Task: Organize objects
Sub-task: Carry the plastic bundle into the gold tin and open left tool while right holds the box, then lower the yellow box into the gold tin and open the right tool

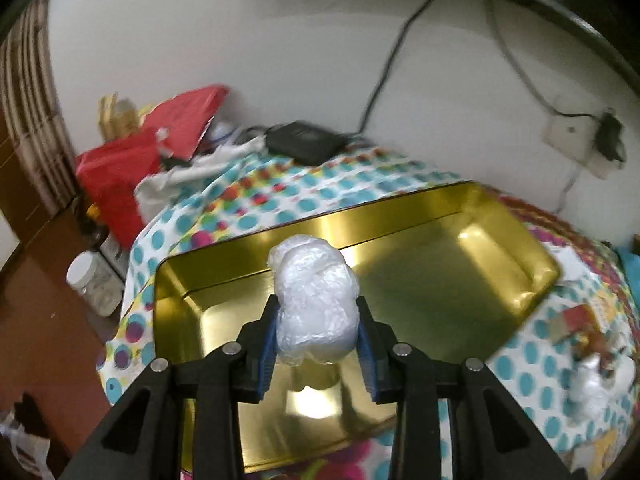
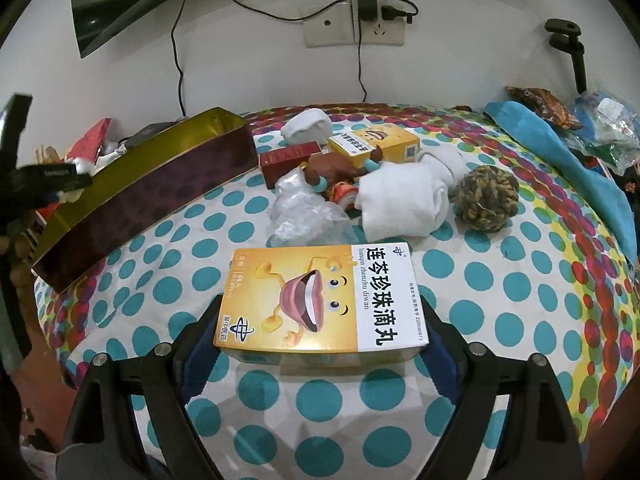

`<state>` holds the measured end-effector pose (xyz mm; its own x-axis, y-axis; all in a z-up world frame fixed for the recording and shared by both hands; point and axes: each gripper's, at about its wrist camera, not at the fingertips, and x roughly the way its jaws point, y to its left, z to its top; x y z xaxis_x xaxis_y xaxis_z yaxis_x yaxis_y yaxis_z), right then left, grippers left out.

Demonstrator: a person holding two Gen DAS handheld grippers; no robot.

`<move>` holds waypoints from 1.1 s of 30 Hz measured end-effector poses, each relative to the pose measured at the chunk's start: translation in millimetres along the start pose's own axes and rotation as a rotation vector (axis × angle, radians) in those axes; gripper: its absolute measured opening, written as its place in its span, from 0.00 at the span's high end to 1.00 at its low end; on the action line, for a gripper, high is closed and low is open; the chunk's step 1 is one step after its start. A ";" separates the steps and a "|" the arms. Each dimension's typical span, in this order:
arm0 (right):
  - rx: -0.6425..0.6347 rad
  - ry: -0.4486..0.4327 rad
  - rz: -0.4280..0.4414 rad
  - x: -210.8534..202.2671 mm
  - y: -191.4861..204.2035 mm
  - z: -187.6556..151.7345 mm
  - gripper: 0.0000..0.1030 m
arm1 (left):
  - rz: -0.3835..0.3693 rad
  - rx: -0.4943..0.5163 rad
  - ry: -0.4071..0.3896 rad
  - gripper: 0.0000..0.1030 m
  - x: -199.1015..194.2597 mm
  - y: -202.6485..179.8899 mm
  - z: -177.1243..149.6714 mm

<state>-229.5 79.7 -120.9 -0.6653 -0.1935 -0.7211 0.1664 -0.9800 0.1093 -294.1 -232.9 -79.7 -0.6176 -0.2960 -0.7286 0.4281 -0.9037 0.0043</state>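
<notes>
Above the glossy gold tin (image 1: 440, 264), left hand-held gripper (image 1: 318, 332) pinches a crinkly plastic wad (image 1: 316, 300)

Home: cluttered table (image 2: 520, 320), wall socket (image 2: 352, 26)

A dotted cloth (image 2: 280, 396) covers the bed, crowded toward its far edge.

The gold tin (image 2: 132, 184) lies along the left edge; a red carton (image 2: 288, 160), crumpled plastic (image 2: 304, 212), rolled white cloths (image 2: 400, 204) and a rope ball (image 2: 486, 200) cluster mid-bed; blue fabric (image 2: 560, 144) drapes the far right corner.
</notes>
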 end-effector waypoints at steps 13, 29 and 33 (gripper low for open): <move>-0.026 -0.015 0.005 -5.9 11.3 4.3 0.16 | -0.005 -0.040 0.024 0.64 17.8 7.8 -28.0; -0.073 -0.095 0.043 2.4 73.1 60.9 0.16 | -0.059 -0.068 -0.020 0.01 1.7 15.8 -26.3; -0.103 -0.123 0.049 4.4 94.8 78.7 0.15 | -0.069 -0.069 -0.019 0.01 0.2 18.4 -25.4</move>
<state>-273.9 -17.7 -59.8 -0.7373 -0.2513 -0.6271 0.2701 -0.9605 0.0674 -269.6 -241.7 -97.1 -0.6593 -0.2404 -0.7125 0.4284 -0.8988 -0.0932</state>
